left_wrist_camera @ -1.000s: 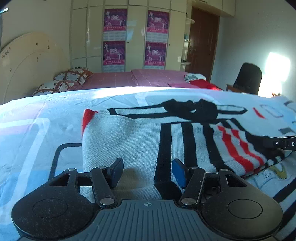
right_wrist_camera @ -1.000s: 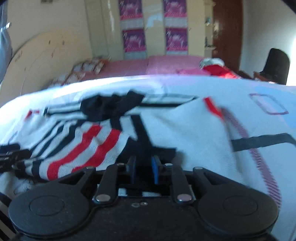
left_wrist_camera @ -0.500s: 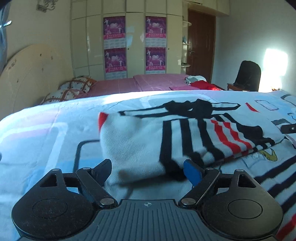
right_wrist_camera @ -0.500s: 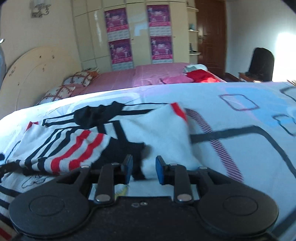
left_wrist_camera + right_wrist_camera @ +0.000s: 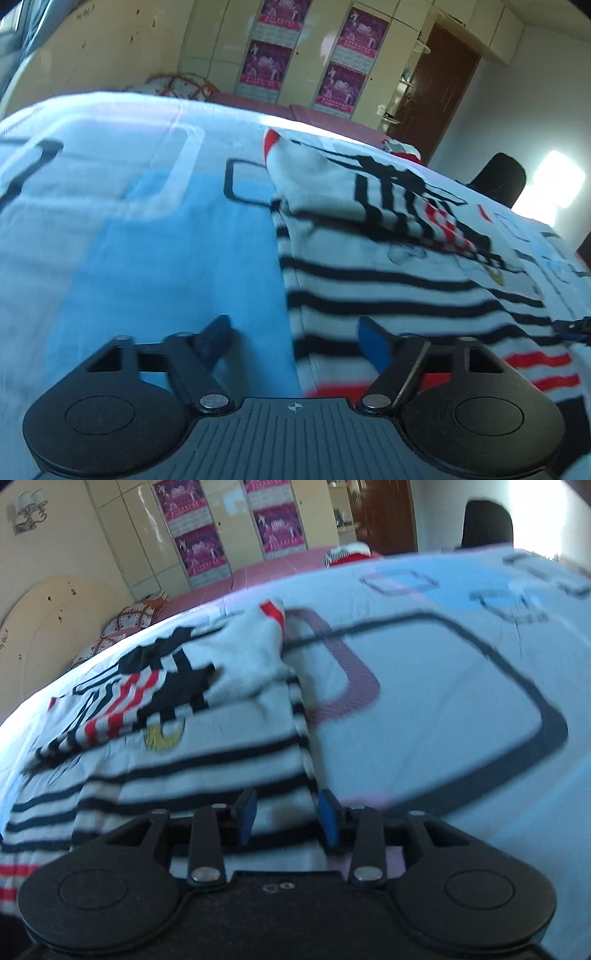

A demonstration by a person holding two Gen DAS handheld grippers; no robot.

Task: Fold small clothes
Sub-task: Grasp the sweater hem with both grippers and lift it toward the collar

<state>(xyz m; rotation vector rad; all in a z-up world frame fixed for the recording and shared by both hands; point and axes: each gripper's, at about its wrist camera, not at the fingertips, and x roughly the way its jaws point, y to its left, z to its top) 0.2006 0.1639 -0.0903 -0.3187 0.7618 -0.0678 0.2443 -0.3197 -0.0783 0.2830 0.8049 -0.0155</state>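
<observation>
The striped sweater (image 5: pixel 388 266) lies on the bed (image 5: pixel 147 240), its long axis running away from both hands: the left claw (image 5: pixel 295 336), closing, and right claw (image 5: pixel 288 814), opening, straddle its near side edges, seemingly gripping nothing.

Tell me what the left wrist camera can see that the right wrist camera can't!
Only the left wrist view shows the left gripper, jaws closing over the sweater's left edge, nothing gripped, plus the right gripper's tip poking in.

Only the right wrist view shows the wall lamp and the right gripper whole, jaws opening, over the other edge.

Both show the striped sweater, the bedspread and the pink posters.
</observation>
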